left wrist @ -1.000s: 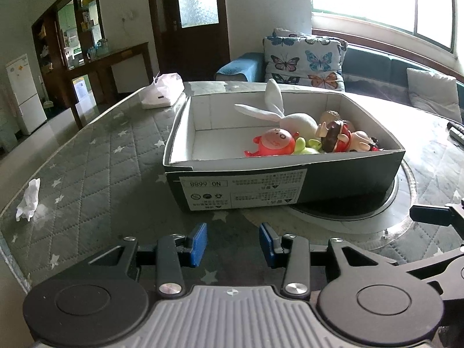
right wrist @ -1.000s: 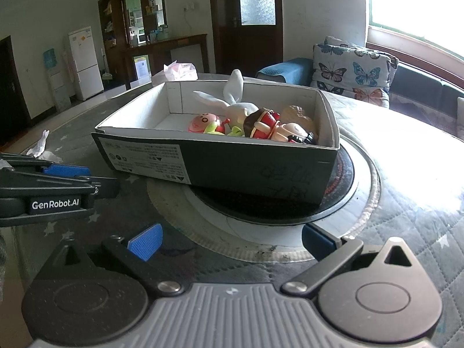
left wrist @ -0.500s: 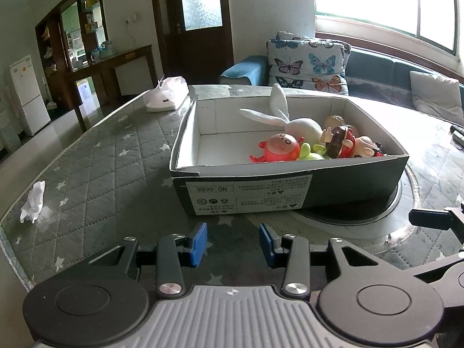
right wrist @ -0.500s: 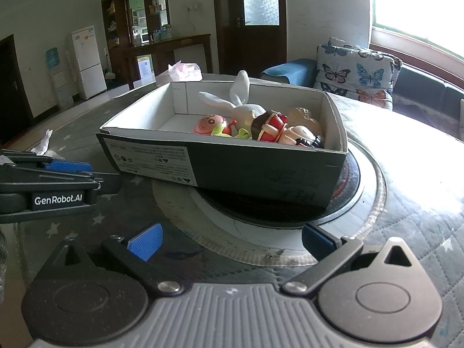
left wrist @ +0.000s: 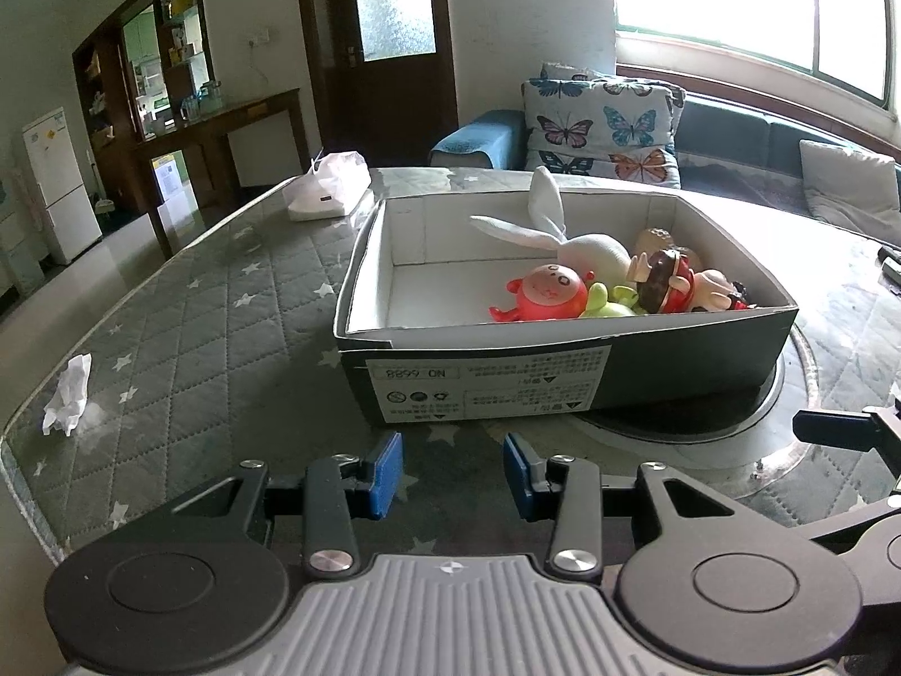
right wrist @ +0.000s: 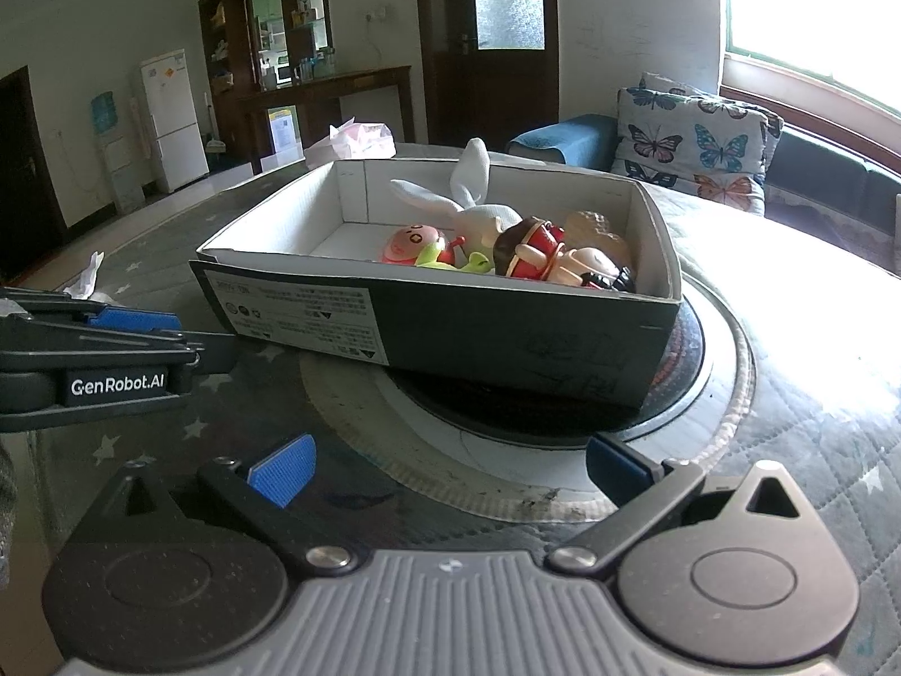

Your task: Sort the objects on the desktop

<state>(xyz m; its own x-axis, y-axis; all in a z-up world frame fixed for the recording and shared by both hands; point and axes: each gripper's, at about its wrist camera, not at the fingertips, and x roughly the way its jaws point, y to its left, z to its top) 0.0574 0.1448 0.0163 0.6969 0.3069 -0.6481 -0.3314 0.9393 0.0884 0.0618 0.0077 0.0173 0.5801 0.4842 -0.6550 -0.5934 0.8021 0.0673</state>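
Note:
A dark cardboard box (left wrist: 664, 360) with a white inside stands on the table's turntable. In it lie a white rabbit plush (left wrist: 591, 250), a red round toy (left wrist: 543, 293), a green toy (left wrist: 605, 307) and a brown-and-red doll (left wrist: 667, 281). The box shows in the right wrist view (right wrist: 507, 338) with the same toys. My left gripper (left wrist: 453, 473) is open and empty, just in front of the box. My right gripper (right wrist: 445, 465) is wide open and empty, in front of the box's right corner.
A crumpled tissue (left wrist: 67, 394) lies near the table's left edge. A tissue pack (left wrist: 326, 191) sits behind the box. The quilted star cloth (left wrist: 197, 338) covers the table. The black round turntable (right wrist: 563, 422) lies under the box. A sofa with butterfly cushions (left wrist: 602, 124) stands behind.
Both grippers have risen and pulled back slightly from the box, so more of the box's inside shows. Both jaws stay as open as before.

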